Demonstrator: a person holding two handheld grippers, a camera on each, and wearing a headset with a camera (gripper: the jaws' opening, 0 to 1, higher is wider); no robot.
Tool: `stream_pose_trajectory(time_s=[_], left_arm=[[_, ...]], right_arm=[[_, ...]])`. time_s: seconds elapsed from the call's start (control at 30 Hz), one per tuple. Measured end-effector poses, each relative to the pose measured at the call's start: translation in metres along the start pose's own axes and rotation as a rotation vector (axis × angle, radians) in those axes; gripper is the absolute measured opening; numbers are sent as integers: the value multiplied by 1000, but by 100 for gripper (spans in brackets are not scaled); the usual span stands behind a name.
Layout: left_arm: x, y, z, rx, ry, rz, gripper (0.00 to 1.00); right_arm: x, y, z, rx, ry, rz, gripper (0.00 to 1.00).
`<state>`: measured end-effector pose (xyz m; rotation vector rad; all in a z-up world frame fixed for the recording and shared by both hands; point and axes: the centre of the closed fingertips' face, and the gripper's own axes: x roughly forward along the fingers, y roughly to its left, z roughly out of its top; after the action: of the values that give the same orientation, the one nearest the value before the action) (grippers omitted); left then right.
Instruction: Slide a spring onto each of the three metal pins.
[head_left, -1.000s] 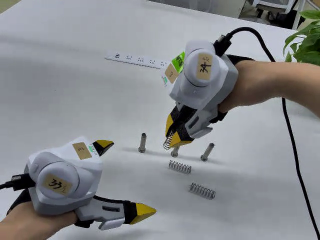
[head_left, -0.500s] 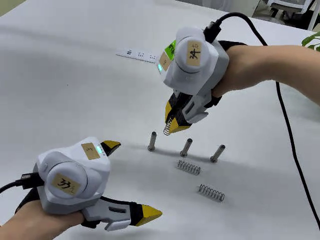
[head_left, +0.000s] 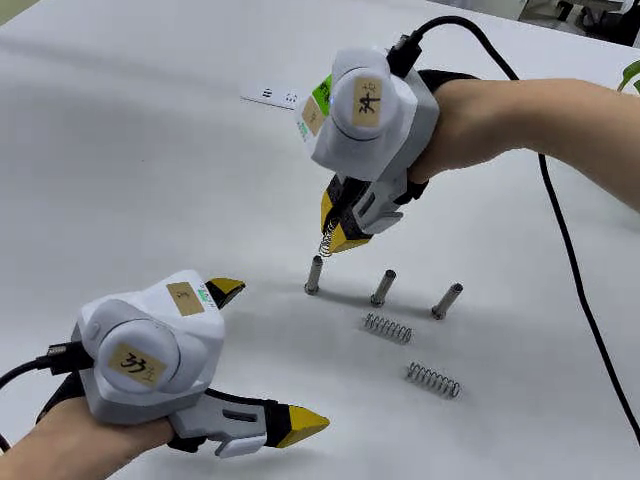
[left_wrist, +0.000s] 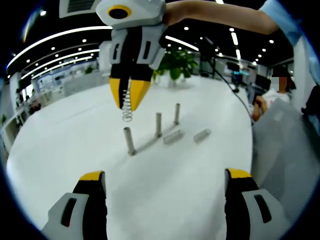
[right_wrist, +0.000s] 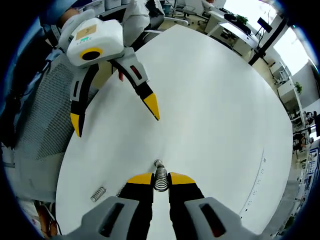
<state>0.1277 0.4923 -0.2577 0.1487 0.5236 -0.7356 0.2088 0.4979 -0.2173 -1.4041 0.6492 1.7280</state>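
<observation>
Three short metal pins stand in a row on the white table: left pin (head_left: 314, 274), middle pin (head_left: 383, 288), right pin (head_left: 446, 300). My right gripper (head_left: 331, 236) is shut on a spring (head_left: 325, 242) that hangs nearly upright just above the left pin's top (right_wrist: 158, 163). From the left gripper view the held spring (left_wrist: 127, 107) sits over the nearest pin (left_wrist: 129, 141). Two more springs (head_left: 388, 328) (head_left: 433, 380) lie flat in front of the pins. My left gripper (head_left: 265, 358) stands open near the front left, nothing between its fingers.
A white power strip (head_left: 272, 97) lies at the back of the table. The right gripper's black cable (head_left: 560, 230) trails down the right side. A green plant leaf (head_left: 632, 75) shows at the far right edge.
My right gripper has carried the spring left, from over the middle pin to just above the left pin. The left gripper has hardly moved. The head camera has shifted.
</observation>
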Motion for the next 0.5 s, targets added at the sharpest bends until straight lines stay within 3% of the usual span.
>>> stream_pose_trajectory(time_s=[0.5], left_arm=[[-1, 1, -4, -16, 1, 2, 100]], right_arm=[[7, 0, 1, -10, 11, 20, 12]])
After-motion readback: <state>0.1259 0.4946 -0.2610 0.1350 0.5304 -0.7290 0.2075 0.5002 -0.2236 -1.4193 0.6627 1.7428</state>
